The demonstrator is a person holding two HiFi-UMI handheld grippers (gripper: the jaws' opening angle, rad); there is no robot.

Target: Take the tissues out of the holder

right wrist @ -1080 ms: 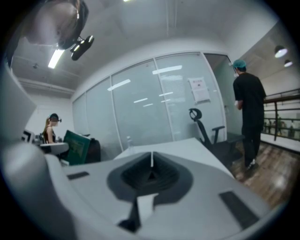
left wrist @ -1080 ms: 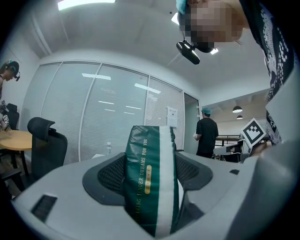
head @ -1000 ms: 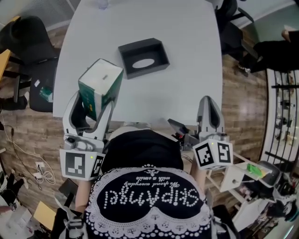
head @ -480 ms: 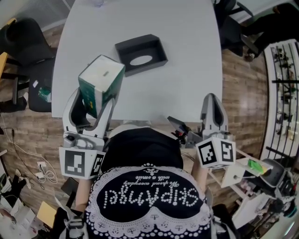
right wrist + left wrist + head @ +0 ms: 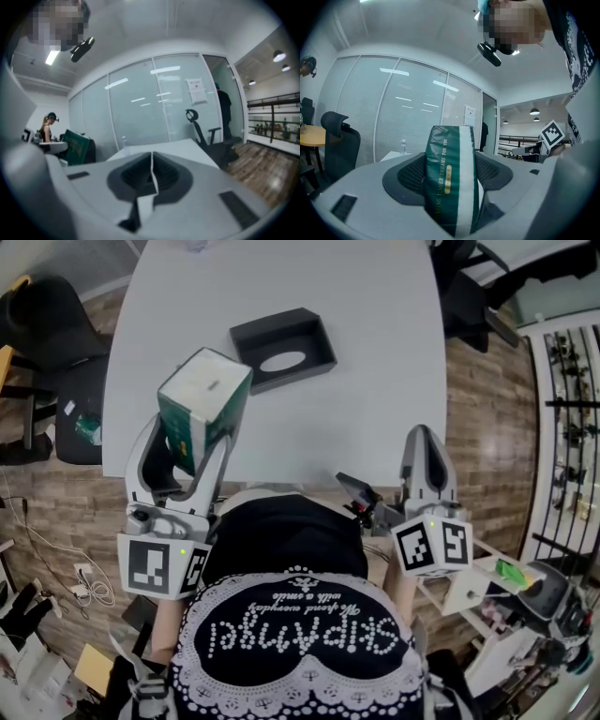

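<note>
The left gripper [image 5: 190,448] clamps the green tissue pack [image 5: 204,401], held clear of the black holder [image 5: 281,348]; the right gripper [image 5: 424,442] is pinched together, empty. Setting the pack down looks like the next move.

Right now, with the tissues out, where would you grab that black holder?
Probably by the near wall of the holder, coming straight down with the right gripper, one finger inside and one outside. It seems to lie open side up with thin upright walls, and it looks too wide to span whole. That gripper is shut, so it must open first.
</note>
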